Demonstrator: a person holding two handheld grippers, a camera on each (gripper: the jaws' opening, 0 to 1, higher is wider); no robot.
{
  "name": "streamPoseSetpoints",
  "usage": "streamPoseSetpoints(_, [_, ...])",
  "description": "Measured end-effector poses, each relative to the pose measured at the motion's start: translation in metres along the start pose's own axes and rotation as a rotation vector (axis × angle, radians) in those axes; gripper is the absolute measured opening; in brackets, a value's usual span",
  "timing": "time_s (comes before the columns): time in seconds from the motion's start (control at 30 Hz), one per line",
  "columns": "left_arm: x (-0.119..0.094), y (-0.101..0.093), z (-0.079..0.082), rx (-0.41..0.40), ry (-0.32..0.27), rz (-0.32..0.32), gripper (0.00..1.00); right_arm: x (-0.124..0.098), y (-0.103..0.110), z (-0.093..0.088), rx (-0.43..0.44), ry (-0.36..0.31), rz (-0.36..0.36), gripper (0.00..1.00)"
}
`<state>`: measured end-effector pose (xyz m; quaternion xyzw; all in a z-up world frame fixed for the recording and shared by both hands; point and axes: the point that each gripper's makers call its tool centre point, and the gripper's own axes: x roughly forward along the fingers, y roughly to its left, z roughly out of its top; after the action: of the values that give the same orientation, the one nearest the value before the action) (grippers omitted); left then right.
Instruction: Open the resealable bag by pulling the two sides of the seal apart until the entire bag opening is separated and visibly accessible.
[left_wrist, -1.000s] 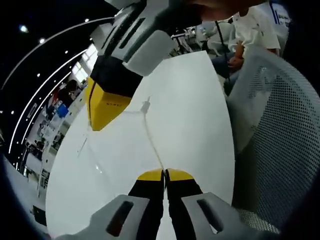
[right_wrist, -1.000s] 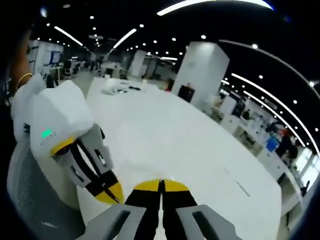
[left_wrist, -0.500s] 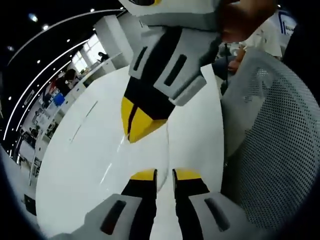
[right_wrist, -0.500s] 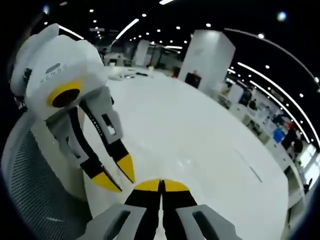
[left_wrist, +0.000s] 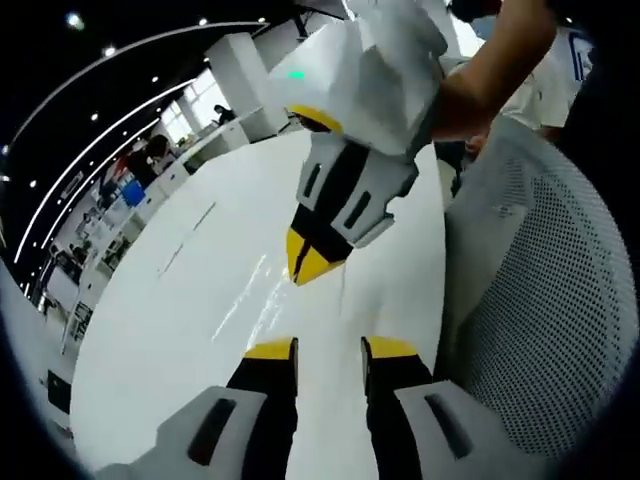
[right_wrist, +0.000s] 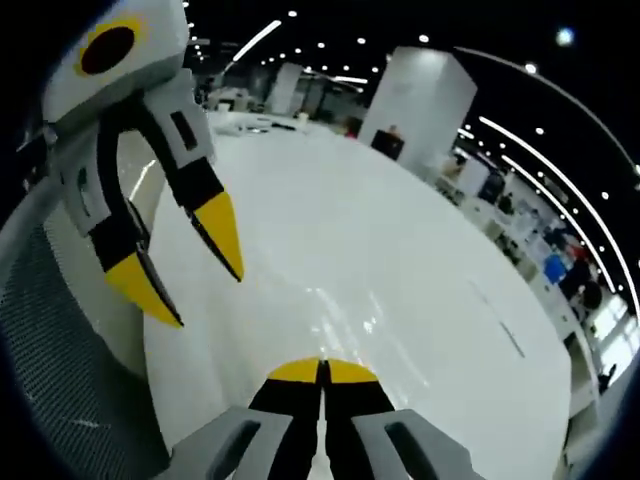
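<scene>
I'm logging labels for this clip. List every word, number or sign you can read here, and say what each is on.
No text here can be read.
White-shelled, yellow-tipped right gripper: a green light on its casing, no legible lettering.
White-and-grey, yellow-tipped left gripper: no lettering visible.
Blue-and-white panel in the background: marks too blurred to read.

The clear bag (left_wrist: 262, 300) is barely readable, just faint glints on the white worktop (left_wrist: 180, 330); its seal can't be made out. The right tool (left_wrist: 310, 262) has its upper body cut off by the frame's top, and far-off desks blur away.
</scene>
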<state>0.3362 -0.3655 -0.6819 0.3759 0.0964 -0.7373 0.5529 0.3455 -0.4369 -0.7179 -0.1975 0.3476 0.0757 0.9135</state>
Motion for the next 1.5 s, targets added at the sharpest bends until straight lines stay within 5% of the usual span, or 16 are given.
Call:
streamPoseSetpoints(0.17, [-0.019,0.015,-0.001,-0.105,-0.070,0.064,0.27,0.008,-0.013,-0.005,-0.036,0.025,-0.013,0.00])
streamPoseSetpoints(0.53, [-0.034,0.031,-0.036,-0.197,-0.010,0.147,0.31,0.028,-0.043,-0.014,-0.131,0.077,-0.016,0.00])
streamPoseSetpoints(0.83, [-0.039,0.031,-0.043,-0.226,-0.004,0.155,0.37,0.040,-0.082,-0.021,-0.207,0.106,-0.024,0.00])
streamPoseSetpoints(1.03, [-0.040,0.033,-0.048,-0.240,0.003,0.168,0.38,0.046,-0.088,-0.029,-0.235,0.128,-0.008,0.00])
streamPoseSetpoints(1.5, [-0.039,0.030,-0.047,-0.243,0.004,0.163,0.40,0.046,-0.077,-0.041,-0.121,0.139,0.015,0.05])
